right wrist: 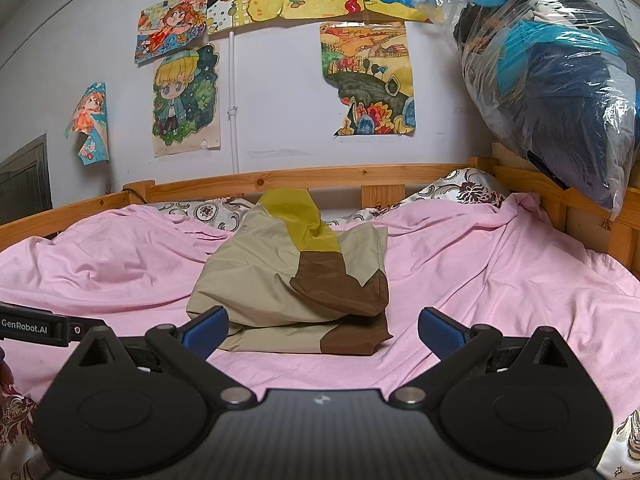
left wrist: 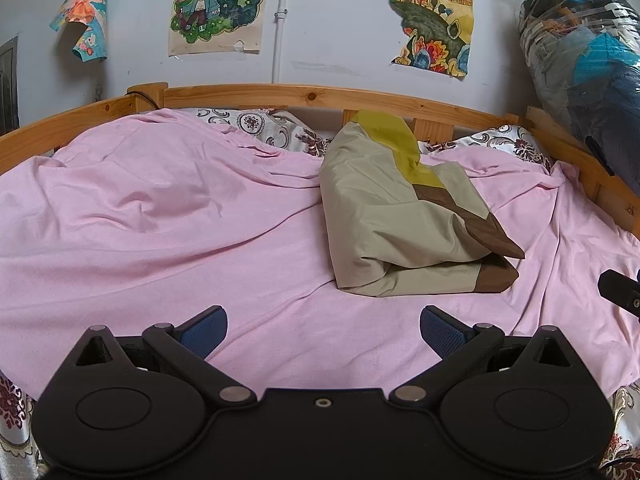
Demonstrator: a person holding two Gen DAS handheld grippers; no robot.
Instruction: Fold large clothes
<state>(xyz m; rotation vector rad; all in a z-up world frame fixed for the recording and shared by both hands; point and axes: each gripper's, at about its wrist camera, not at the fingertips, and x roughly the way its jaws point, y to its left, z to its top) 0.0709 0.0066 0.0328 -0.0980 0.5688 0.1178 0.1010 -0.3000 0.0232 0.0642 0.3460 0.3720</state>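
Note:
A beige garment (left wrist: 384, 216) with olive and brown patches lies folded in a bundle on the pink sheet (left wrist: 160, 220). It also shows in the right wrist view (right wrist: 264, 276), straight ahead. My left gripper (left wrist: 323, 330) is open and empty, hovering over the sheet just in front and left of the garment. My right gripper (right wrist: 323, 332) is open and empty, just in front of the garment's near edge. The right gripper's body shows at the far right of the left wrist view (left wrist: 620, 290). The left gripper's body shows at the left of the right wrist view (right wrist: 36, 324).
A wooden bed rail (left wrist: 304, 98) runs along the back and right side. Patterned pillows (left wrist: 260, 126) lie by the rail. A clear plastic bag of dark clothes (right wrist: 552, 76) hangs over the right rail. Drawings (right wrist: 368, 80) are taped on the wall.

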